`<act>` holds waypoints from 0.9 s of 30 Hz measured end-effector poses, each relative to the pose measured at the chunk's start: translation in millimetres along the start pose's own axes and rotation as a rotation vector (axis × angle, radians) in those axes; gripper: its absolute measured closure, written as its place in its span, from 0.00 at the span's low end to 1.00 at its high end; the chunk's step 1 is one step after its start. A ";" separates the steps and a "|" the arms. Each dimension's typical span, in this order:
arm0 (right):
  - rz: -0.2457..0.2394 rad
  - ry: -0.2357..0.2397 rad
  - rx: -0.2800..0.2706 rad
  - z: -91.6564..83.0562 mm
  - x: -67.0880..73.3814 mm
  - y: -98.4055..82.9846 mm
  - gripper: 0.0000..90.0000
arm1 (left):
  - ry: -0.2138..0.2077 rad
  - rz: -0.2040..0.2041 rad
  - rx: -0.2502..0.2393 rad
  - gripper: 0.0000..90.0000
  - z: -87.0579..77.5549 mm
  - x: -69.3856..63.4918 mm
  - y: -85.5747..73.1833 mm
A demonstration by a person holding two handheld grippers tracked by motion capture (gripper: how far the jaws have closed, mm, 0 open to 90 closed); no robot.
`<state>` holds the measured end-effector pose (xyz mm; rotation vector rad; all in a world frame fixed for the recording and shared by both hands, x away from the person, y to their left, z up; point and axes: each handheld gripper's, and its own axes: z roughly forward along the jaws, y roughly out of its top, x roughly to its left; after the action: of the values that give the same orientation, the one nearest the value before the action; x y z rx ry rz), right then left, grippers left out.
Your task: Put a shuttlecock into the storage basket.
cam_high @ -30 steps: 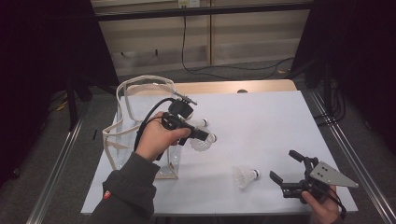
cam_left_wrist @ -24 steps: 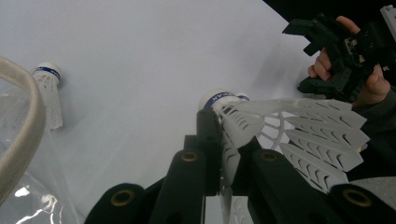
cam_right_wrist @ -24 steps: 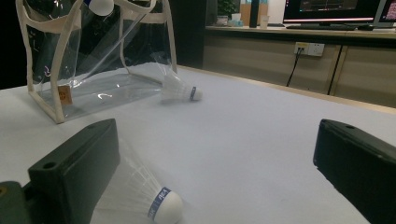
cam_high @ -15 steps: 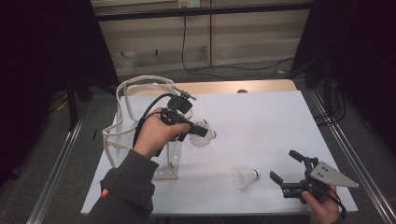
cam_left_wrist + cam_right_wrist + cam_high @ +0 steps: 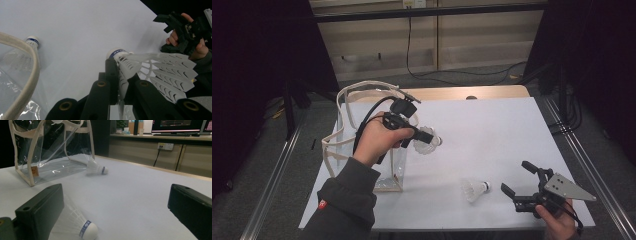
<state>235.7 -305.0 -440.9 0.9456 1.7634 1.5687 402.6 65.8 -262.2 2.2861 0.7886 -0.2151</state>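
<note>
Taking the clear bag (image 5: 362, 150) with cream trim as the reference point: nearest the person's edge of the white table (image 5: 512, 125), well to the right of the bag, the right gripper (image 5: 518, 180) is held low over the surface with its jaws spread wide and nothing between them. A shuttlecock (image 5: 474, 189) lies on its side on the table just left of that gripper, between it and the bag, cork end pointing toward the gripper. Farther in, at the bag's right side and above table level, the left gripper (image 5: 424, 137) is clamped on the feather skirt of a second shuttlecock (image 5: 150, 67), held clear of the surface. In the right gripper view, a third shuttlecock (image 5: 96, 167) rests on the table just beside the bag's base.
</note>
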 end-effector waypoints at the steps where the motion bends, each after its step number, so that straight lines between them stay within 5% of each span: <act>1: 0.000 0.000 -0.001 -0.1 -0.1 0.0 0.00 | -0.002 -0.007 -0.004 0.97 -0.3 -0.1 0.5; 27: -0.001 0.002 0.000 -0.4 0.0 0.1 0.00 | 0.023 -0.025 -0.033 0.96 -17.1 10.3 10.1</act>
<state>235.3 -305.3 -440.7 0.9433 1.7653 1.5695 415.8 76.3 -247.4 2.2521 0.8269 -0.1862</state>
